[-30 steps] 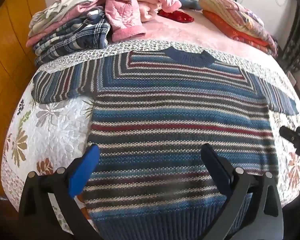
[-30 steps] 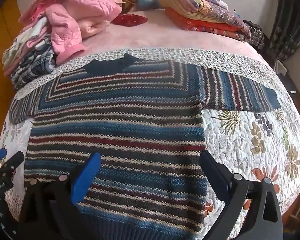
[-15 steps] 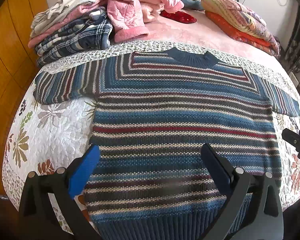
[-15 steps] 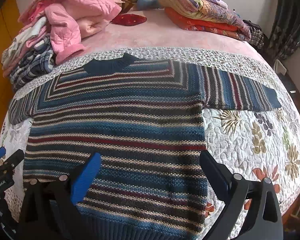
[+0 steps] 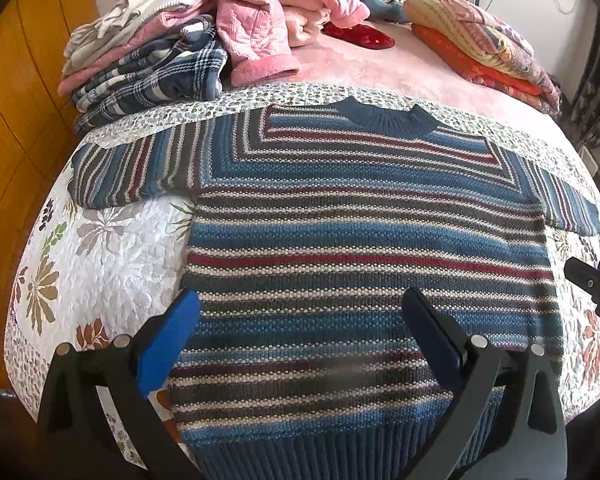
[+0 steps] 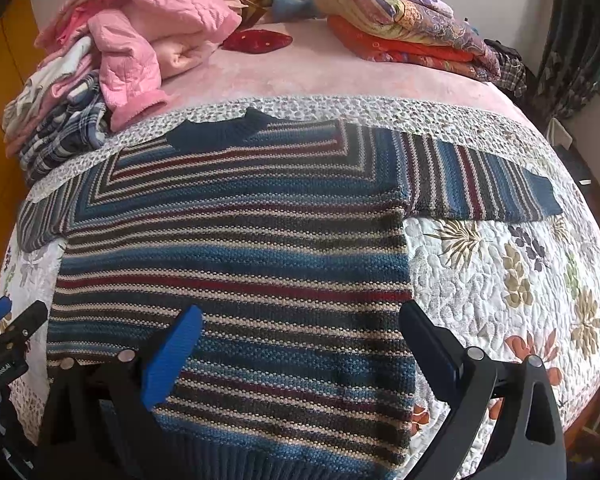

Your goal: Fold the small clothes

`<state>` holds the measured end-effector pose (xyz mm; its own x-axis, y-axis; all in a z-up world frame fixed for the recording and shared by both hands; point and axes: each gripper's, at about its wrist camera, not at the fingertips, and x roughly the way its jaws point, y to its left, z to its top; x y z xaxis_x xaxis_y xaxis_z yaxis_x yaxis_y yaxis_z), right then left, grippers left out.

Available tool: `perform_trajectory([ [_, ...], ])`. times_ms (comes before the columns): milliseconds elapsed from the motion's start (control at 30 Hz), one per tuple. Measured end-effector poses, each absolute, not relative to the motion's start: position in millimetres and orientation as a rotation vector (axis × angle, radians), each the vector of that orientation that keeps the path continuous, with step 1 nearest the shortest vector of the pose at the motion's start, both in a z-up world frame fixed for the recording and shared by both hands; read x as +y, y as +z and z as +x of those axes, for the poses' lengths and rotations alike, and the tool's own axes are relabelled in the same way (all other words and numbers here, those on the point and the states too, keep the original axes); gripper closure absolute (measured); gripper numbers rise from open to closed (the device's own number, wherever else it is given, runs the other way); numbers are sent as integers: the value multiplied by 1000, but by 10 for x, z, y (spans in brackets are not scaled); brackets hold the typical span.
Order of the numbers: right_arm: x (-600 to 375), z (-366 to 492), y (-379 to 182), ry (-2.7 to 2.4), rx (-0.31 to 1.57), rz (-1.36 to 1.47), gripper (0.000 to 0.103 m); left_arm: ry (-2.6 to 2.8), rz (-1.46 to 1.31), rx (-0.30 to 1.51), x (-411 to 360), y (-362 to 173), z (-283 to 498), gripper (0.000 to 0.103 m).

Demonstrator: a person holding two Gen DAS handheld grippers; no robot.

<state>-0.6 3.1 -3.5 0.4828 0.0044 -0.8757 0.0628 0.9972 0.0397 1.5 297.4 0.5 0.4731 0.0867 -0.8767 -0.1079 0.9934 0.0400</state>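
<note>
A blue, grey, cream and red striped knitted sweater (image 5: 364,232) (image 6: 236,248) lies flat on the floral quilt (image 5: 100,264) (image 6: 512,280), face up, neck at the far side and both short sleeves spread out. My left gripper (image 5: 300,312) hangs open above the sweater's lower left part, with nothing between its fingers. My right gripper (image 6: 300,320) hangs open above the lower right part, also empty. Each gripper shows at the edge of the other's view: the right gripper (image 5: 592,280), the left gripper (image 6: 8,320).
A heap of pink and plaid clothes (image 5: 188,40) (image 6: 112,60) sits at the back left of the bed. Folded orange and patterned blankets (image 5: 480,44) (image 6: 412,28) lie at the back right. A small red item (image 5: 360,36) rests on the pink blanket. Orange wooden panelling (image 5: 16,80) runs along the left.
Both views have shifted slightly; the sweater sits a little farther up and away in the frames. The sweater itself has not moved and both grippers stay open.
</note>
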Motion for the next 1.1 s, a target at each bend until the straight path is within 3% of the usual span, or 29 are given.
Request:
perform_trajectory([
  [1100, 49, -28, 43, -29, 1043, 63, 4, 119, -24, 1065, 2959, 13, -16, 3],
])
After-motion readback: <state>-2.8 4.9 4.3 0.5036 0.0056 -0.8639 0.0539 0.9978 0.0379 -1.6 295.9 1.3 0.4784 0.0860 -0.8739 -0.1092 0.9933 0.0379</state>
